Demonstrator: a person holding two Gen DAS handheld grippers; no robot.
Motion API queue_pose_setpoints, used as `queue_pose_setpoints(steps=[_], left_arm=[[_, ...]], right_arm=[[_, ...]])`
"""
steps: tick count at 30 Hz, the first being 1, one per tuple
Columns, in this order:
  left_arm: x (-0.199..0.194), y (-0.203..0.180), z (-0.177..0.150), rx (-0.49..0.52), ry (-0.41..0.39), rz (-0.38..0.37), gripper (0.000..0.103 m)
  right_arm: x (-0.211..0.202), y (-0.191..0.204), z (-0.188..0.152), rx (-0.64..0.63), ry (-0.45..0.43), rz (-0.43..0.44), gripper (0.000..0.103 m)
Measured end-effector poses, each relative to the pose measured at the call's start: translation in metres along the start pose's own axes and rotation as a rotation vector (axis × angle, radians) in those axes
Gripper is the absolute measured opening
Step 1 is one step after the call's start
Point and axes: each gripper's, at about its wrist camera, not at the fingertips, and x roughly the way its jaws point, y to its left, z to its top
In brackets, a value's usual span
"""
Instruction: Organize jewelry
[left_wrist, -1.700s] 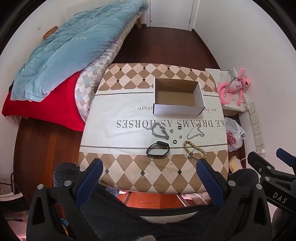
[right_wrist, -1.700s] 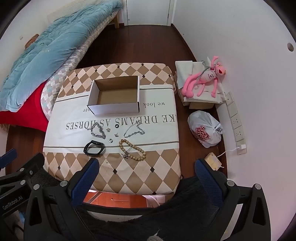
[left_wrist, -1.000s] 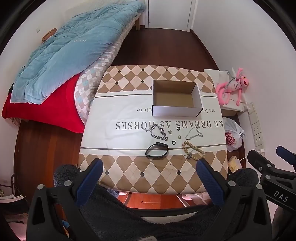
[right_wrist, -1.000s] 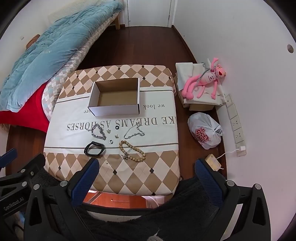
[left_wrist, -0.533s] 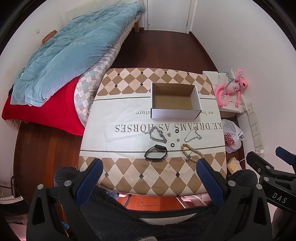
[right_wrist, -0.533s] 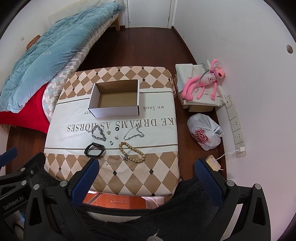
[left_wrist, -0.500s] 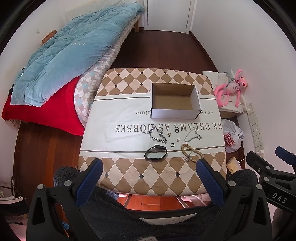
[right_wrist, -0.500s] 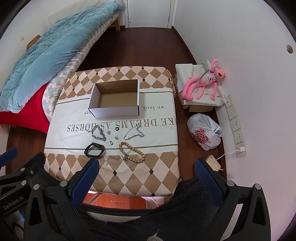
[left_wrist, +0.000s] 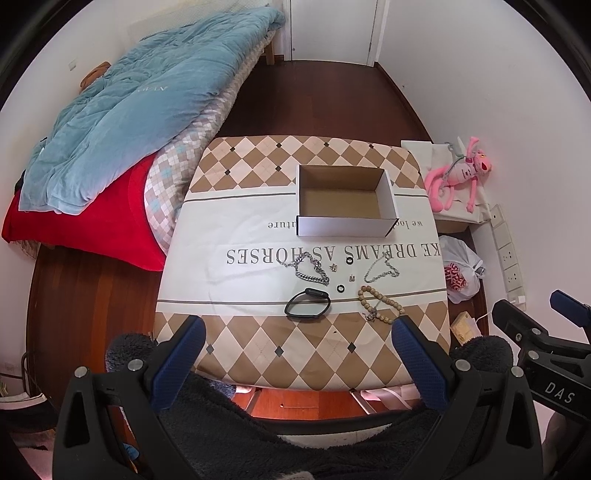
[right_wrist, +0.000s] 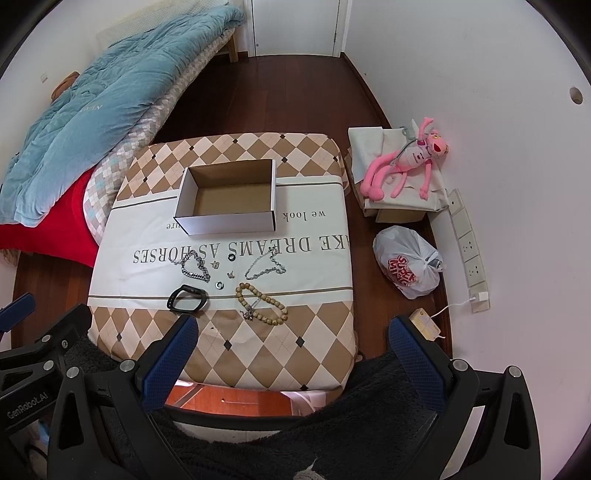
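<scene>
An empty white cardboard box (left_wrist: 345, 201) (right_wrist: 229, 201) stands on the table's far half. In front of it lie a thick silver chain (left_wrist: 310, 271) (right_wrist: 192, 267), a thin silver chain (left_wrist: 380, 269) (right_wrist: 264, 267), a black band (left_wrist: 307, 303) (right_wrist: 186, 299), a wooden bead bracelet (left_wrist: 380, 304) (right_wrist: 262, 302), two small black rings (left_wrist: 340, 287) (right_wrist: 231, 257) and small silver pieces (left_wrist: 333, 267). My left gripper (left_wrist: 299, 363) and right gripper (right_wrist: 291, 363) are both open and empty, held high above the table's near edge.
The table has a checked cloth (left_wrist: 280, 347) with printed words. A bed with a blue quilt (left_wrist: 140, 96) is at the left. A pink plush toy (right_wrist: 406, 162) on boxes, a white bag (right_wrist: 410, 266) and wall sockets are at the right.
Both grippers have risen and drawn back a little, so the table looks smaller and farther. Nothing on the table has moved.
</scene>
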Motion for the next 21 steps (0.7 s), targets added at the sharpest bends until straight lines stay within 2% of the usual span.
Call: queue_pose_setpoints(steps=[21], left_arm=[[0.0010, 0.0004, -0.0020, 0.002, -0.002, -0.004, 0.103]], right_arm=[[-0.0036, -0.0029, 0.0003, -0.001, -0.003, -0.004, 0.103]])
